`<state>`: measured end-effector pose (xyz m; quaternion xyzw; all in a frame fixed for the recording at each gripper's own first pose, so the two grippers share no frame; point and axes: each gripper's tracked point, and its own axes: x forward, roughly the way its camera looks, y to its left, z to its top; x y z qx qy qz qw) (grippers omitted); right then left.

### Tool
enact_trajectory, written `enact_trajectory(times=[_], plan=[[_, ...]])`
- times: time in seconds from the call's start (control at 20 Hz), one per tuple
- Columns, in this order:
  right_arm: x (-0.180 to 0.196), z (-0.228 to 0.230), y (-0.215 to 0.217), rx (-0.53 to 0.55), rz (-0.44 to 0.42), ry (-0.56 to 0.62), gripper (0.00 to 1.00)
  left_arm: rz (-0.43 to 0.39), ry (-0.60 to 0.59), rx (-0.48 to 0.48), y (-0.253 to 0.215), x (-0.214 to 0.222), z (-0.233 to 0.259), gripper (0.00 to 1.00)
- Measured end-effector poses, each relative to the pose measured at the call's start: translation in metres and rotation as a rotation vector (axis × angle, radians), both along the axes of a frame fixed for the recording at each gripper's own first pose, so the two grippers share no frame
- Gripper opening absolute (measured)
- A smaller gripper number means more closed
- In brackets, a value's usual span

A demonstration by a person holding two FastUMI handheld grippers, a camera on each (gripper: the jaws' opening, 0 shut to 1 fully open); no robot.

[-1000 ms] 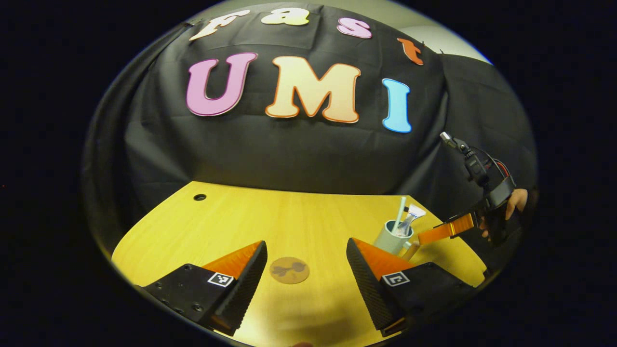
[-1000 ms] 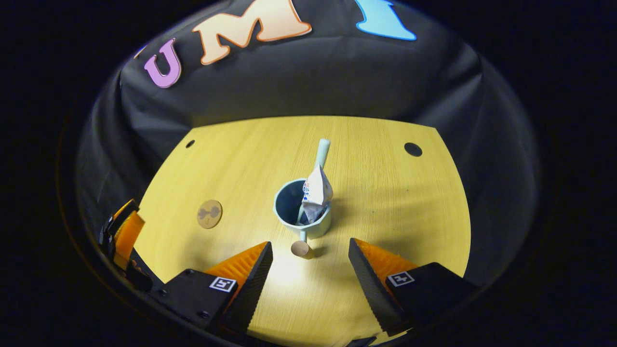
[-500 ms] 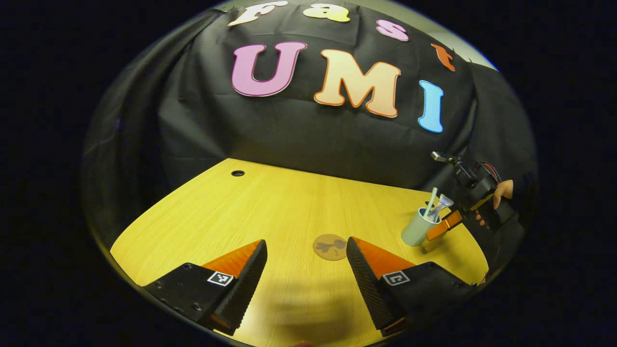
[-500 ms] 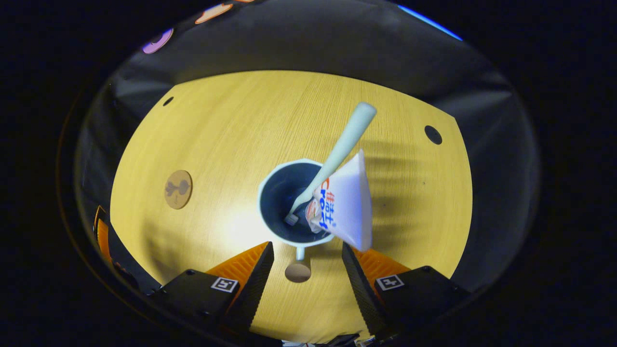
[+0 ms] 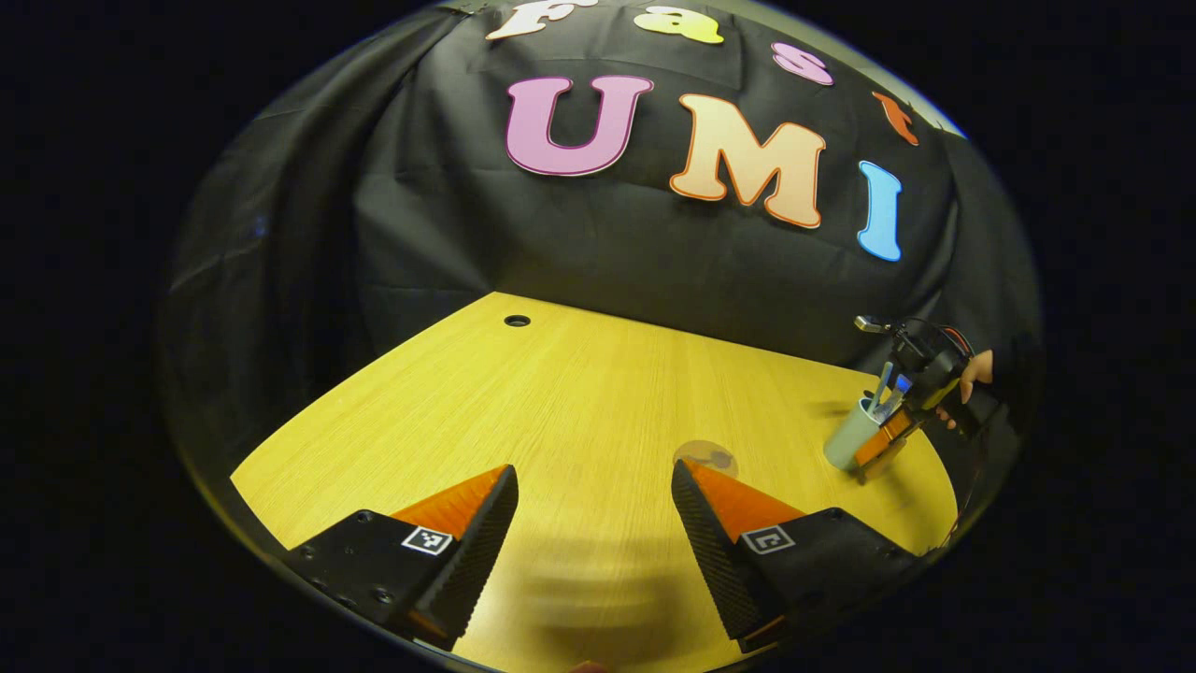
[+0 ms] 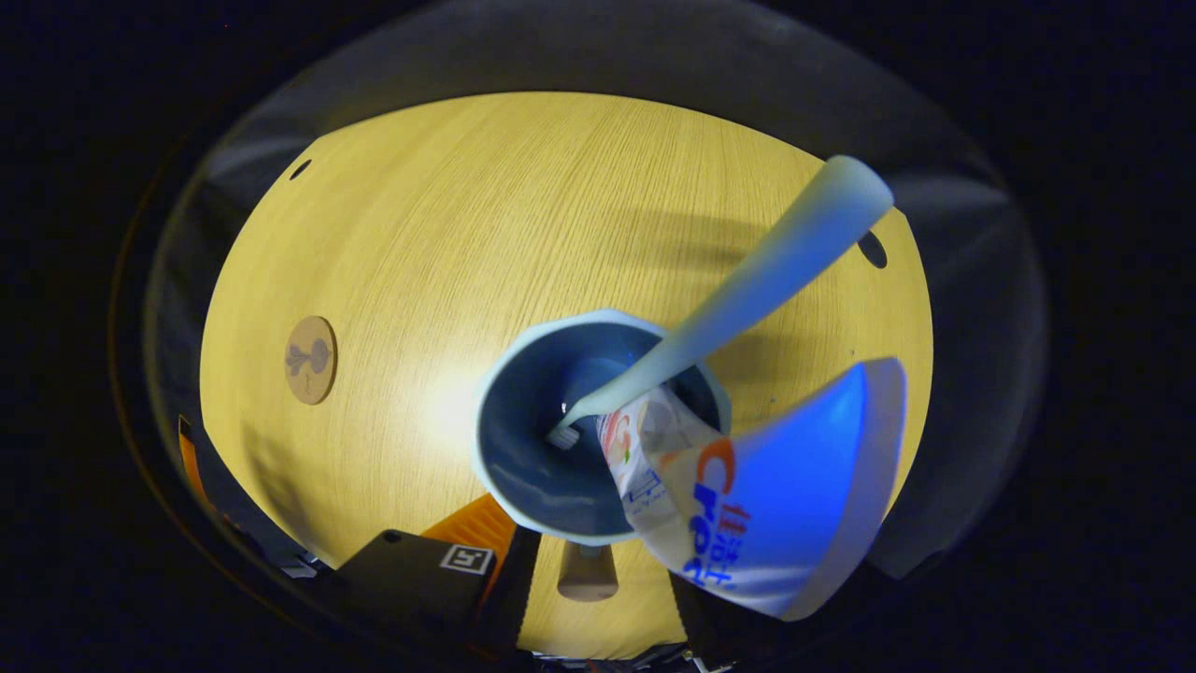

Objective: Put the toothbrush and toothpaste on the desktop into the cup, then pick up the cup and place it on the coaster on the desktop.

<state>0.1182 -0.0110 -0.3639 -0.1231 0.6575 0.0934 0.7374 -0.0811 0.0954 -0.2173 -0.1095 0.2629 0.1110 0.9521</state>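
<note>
A pale blue-grey cup [image 6: 500, 439] stands upright on the yellow desktop [image 6: 486, 234], seen from above. The pale toothbrush [image 6: 747, 280] and the white-and-blue toothpaste tube [image 6: 757, 514] stand in it and lean out to the right. My right gripper [image 6: 598, 570] is open, low behind the cup, its fingers either side of the cup's handle [image 6: 587, 575] without touching it; the tube hides its right finger. The round brown coaster [image 6: 310, 346] lies bare to the left. In the left gripper view my left gripper [image 5: 593, 523] is open and holds nothing, the coaster [image 5: 703, 454] peeks past its right finger, and the cup [image 5: 848, 436] stands far right.
A hand [image 5: 972, 374] holds the right gripper beside the cup at the desk's right edge. Cable holes [image 5: 517, 321] [image 6: 873, 249] sit near the desk's back corners. The black cloth wall rises behind the desk. My left gripper's edge [image 6: 190, 458] shows at the left.
My right gripper has come down close to the cup, and the handle now lies between its fingers. The left gripper has swung away leftward, so the coaster and cup sit farther right in its view.
</note>
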Motion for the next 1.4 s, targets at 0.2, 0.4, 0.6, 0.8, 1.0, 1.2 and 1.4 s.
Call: enact_trajectory(times=[0.2,0.4,0.6,0.8,1.0,1.2,1.4], plan=[[-0.004,0.002,0.005,-0.003,0.012,0.014,0.27,-0.009,0.008,-0.007,0.003,0.000,-0.004,0.95],[-0.004,0.004,0.015,0.000,0.028,-0.017,0.30,-0.021,0.007,-0.006,0.010,0.006,-0.004,0.95],[-0.009,0.010,0.044,0.049,0.043,-0.024,0.27,-0.050,0.004,0.001,0.017,0.015,-0.006,0.95],[-0.013,0.033,0.063,0.085,0.079,-0.055,0.27,-0.081,0.004,-0.019,0.020,0.021,-0.010,0.95],[-0.020,0.032,0.045,0.047,0.102,-0.022,0.29,-0.100,0.012,-0.036,0.030,0.027,-0.017,0.95],[-0.011,0.025,0.048,0.035,0.062,0.011,0.29,-0.102,0.007,-0.047,0.041,0.029,-0.020,0.95],[-0.005,0.010,0.043,-0.011,0.054,0.022,0.35,-0.092,0.017,-0.062,0.049,0.028,-0.026,0.95]])
